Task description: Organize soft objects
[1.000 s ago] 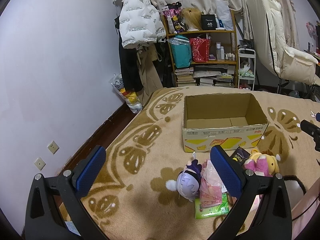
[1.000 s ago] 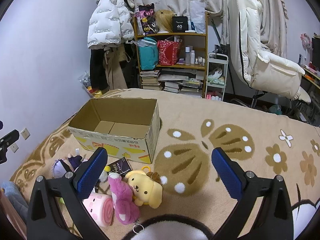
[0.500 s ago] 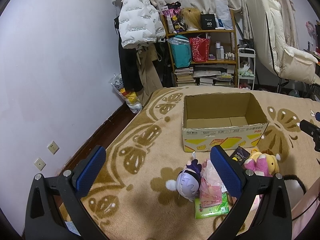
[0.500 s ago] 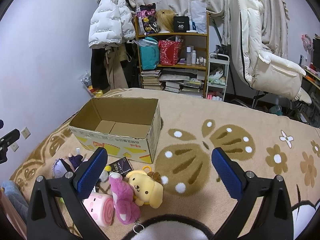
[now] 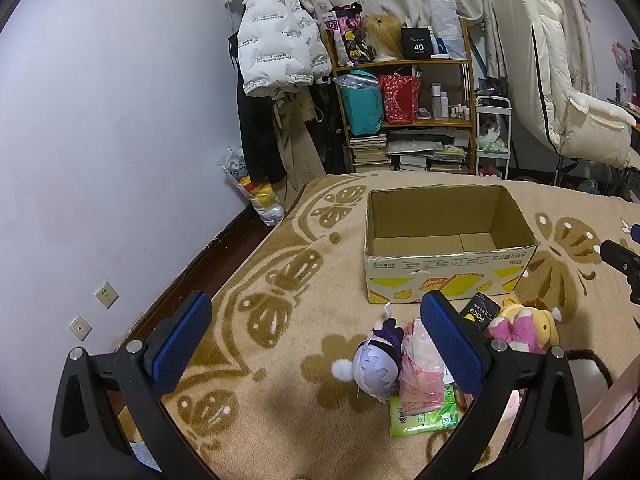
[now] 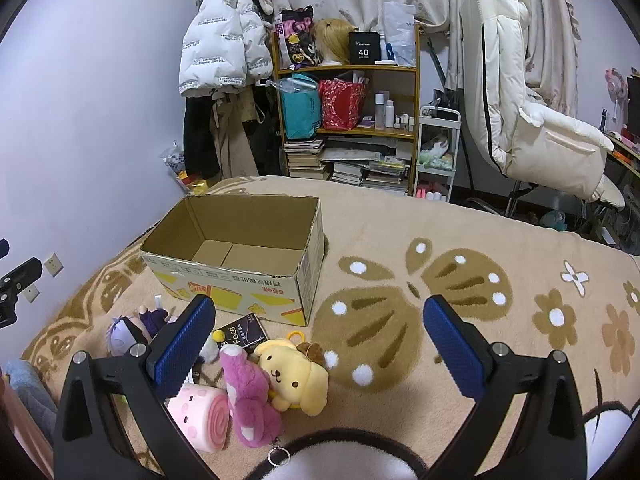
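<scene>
Status: no pickup started; both grippers hover above the blanket (image 6: 460, 240), nothing in the box yet.

Left gripper (image 5: 316, 332): jaws spread wide, nothing held. Right gripper (image 6: 320, 336): jaws spread wide, nothing held.

Layout, left-wrist view, L to R:
- Purple-haired doll (image 5: 378, 362), lower centre, face down on blanket.
- Pink plastic bag (image 5: 420, 372), touching doll, lying partly over green tissue pack (image 5: 424, 418).
- Black packet (image 5: 480, 314), just beside box front wall.
- Pink and yellow plush toys (image 5: 520, 326), lower right.

Right-wrist view, L to R: pink roll plush (image 6: 204, 414), magenta plush (image 6: 248, 392), yellow dog plush (image 6: 292, 374), all touching, lower left of frame.

Risks (judgement):
1. Items are clustered. Closing on one plush may drag a neighbour, or catch the metal key ring (image 6: 279, 457) by the magenta plush.
2. Plastic bag is thin and slippery. A pinch on it may slip, or lift only the film.
3. Tissue pack and black packet are likely not plush; sorting error possible if swept in with the toys.
4. Box is light cardboard; a knock on its rim could shift it.

Containers:
- Cardboard box (image 5: 448, 276), centre frame, top open, no lid flaps seen. Bare floor visible; no contents.
- Shelf unit at rear holds bags and books; not part of task.
</scene>
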A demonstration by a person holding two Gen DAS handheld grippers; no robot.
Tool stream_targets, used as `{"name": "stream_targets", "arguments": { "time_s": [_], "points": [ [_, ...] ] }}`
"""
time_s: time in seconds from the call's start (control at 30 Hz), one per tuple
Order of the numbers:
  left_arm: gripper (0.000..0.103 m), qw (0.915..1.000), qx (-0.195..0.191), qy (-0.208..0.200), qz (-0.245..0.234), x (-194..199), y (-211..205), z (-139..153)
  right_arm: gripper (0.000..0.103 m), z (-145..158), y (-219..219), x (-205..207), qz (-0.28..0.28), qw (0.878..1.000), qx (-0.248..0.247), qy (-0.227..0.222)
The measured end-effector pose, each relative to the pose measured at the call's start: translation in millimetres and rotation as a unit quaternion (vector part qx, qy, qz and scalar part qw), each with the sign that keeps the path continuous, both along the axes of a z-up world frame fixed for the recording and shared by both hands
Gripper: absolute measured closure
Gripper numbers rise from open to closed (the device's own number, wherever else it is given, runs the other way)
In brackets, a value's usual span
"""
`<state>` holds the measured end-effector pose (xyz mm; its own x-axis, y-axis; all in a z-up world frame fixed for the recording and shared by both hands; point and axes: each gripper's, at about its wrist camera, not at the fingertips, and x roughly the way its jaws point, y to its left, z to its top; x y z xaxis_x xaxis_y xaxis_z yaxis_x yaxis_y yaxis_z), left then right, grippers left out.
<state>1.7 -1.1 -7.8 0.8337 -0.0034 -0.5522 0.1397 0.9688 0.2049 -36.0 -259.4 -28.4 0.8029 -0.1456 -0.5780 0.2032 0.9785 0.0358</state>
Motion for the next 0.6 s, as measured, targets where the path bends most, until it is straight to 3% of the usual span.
{"name": "stream_targets", "arguments": {
  "time_s": [0.6],
  "points": [
    [0.0, 1.0, 0.0, 0.0, 0.001, 0.3, -0.1, -1.4, 0.0, -0.7, -0.1, 0.7, 0.0, 1.0, 0.001, 0.0]
  ]
}}
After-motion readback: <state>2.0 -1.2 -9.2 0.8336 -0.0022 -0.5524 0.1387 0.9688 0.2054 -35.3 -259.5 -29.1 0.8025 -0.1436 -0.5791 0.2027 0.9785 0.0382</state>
